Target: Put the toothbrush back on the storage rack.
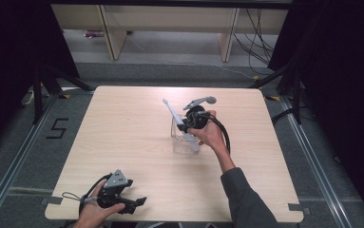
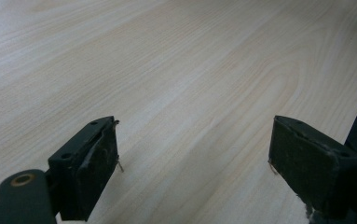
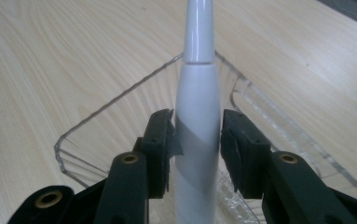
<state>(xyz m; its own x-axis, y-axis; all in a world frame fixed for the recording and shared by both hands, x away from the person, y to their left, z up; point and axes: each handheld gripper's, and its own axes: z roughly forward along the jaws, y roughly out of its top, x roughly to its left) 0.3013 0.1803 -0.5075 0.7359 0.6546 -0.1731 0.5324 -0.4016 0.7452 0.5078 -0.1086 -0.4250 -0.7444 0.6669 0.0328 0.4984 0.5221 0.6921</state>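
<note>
The white electric toothbrush point(image 3: 197, 130) stands tilted in the clear plastic container point(image 3: 97, 121) near the table's point(image 1: 122, 142) centre, its head leaning toward eleven o'clock. The right gripper point(image 3: 197, 140) flanks its handle, the pads at most lightly touching, a sliver of gap at three o'clock. Placing seems nearly done; letting go and withdrawing remain. At seven o'clock, the left gripper point(image 2: 192, 158) rests with jaws spread, empty.
</note>
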